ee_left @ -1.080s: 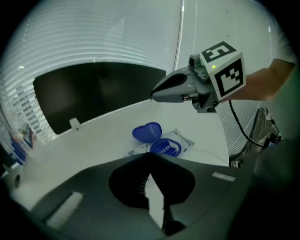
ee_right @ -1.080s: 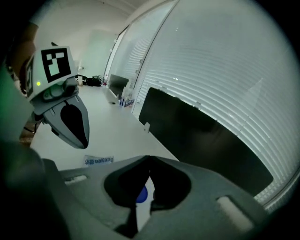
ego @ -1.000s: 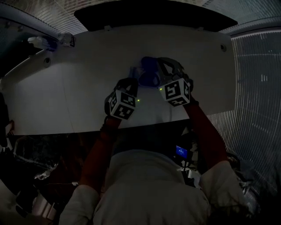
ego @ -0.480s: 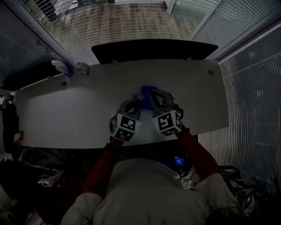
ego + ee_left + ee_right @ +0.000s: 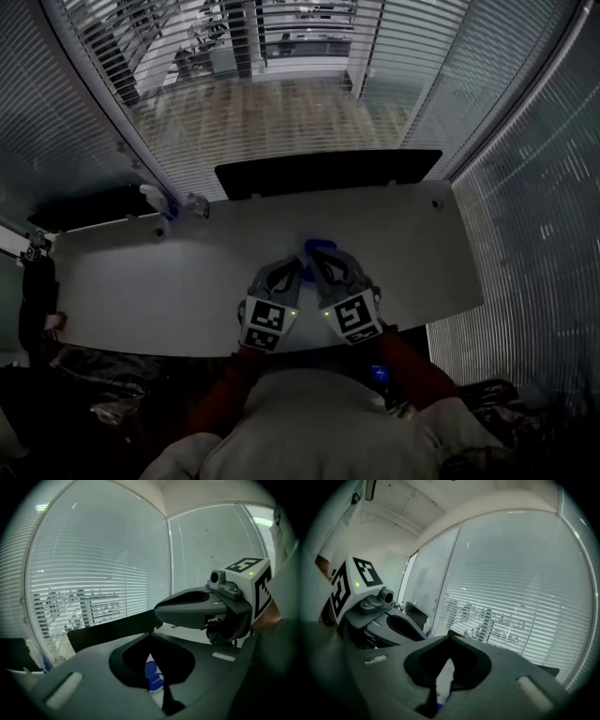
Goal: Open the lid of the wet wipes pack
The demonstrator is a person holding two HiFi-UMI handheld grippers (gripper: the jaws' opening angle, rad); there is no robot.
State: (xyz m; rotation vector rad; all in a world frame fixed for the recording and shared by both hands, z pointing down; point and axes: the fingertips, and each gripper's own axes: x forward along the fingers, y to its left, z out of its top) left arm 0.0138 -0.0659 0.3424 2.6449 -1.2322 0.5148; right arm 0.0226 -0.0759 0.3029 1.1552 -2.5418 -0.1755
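The wet wipes pack (image 5: 320,248), blue with a round lid, lies on the white table (image 5: 159,281) just beyond both grippers. My left gripper (image 5: 290,269) and right gripper (image 5: 318,260) sit side by side near the table's front edge, tips pointing at the pack. In the left gripper view the jaws meet at their tips, and the pack's blue lid (image 5: 151,676) shows through the hollow behind them. In the right gripper view the jaws also meet, with a strip of white table and a blue bit of the pack (image 5: 443,697) below. Neither gripper holds anything.
A long black panel (image 5: 328,173) runs along the table's back edge. Small bottles (image 5: 169,202) stand at the back left corner. Slatted blinds and glass walls surround the table. A dark object (image 5: 37,291) stands off the table's left end.
The head view has pulled up and back, so the table looks smaller. Both grippers have drawn back toward the front edge and closer together, away from the pack.
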